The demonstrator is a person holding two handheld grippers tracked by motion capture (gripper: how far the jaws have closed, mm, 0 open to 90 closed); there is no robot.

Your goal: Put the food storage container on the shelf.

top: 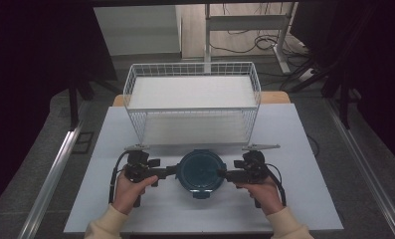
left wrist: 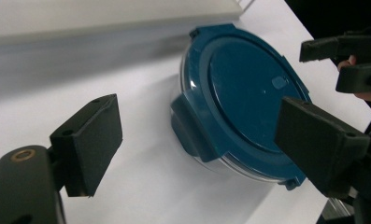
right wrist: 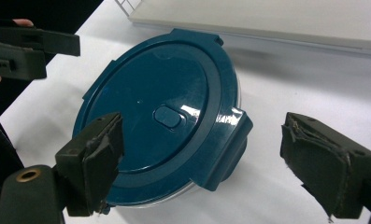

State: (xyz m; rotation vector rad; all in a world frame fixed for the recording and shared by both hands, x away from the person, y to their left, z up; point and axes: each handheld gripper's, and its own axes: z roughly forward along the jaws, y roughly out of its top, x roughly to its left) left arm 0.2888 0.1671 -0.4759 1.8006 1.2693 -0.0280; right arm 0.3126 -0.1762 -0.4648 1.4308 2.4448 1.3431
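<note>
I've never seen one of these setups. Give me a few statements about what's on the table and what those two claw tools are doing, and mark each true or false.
1. A round container with a dark blue lid sits on the white table between the two grippers. True.
2. The lid is off and lies beside the container. False: it sits on the container.
3. The left gripper is clamped on a lid tab. False: its jaws are open, just beside the container.
4. The right gripper is open too. True.
5. A white wire basket stands behind the container. True.
</note>
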